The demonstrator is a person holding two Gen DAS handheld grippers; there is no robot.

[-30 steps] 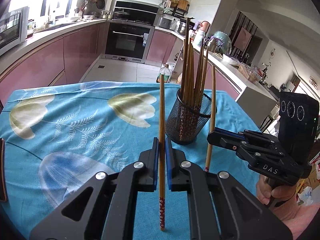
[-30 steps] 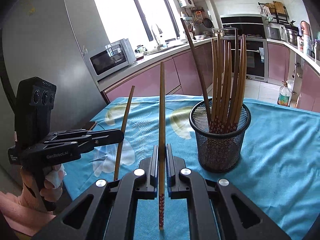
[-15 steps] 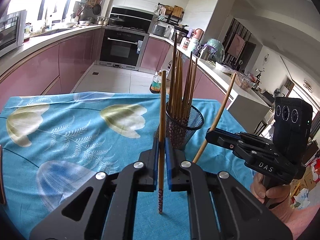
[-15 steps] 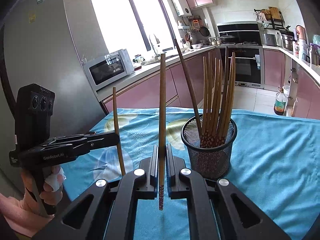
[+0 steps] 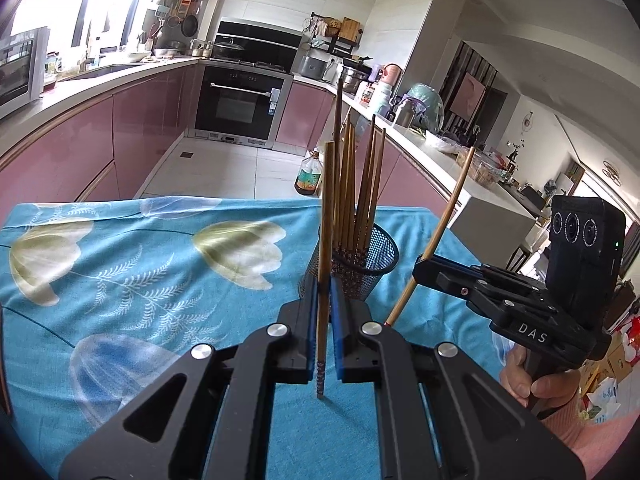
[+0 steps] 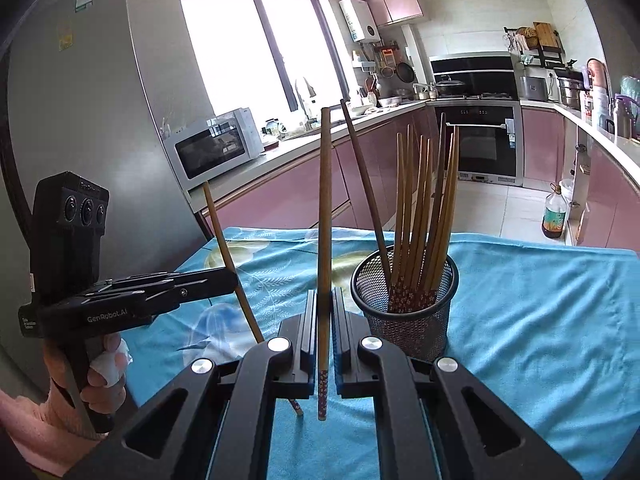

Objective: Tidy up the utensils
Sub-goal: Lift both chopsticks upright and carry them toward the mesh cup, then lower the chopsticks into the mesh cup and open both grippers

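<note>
Left claw (image 5: pixel 323 300), marked "GenRobot.AI", and right claw (image 6: pixel 324 312), marked "DAS", each clamp one chopstick (image 5: pixel 326 216) upright near the mesh holder (image 6: pixel 404 312), lower centre.

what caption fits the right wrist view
Right gripper and left gripper each hold one chopstick beside the mesh holder.

Each view is taken from a wrist camera looking forward and slightly downward along its own fingers, which fill the lower centre. The mesh holder (image 5: pixel 352 264) is seen close by at centre in the left view and right of centre (image 6: pixel 404 300) in the right. The blue tablecloth (image 5: pixel 120 280) and the oven (image 5: pixel 236 104) are shared.
</note>
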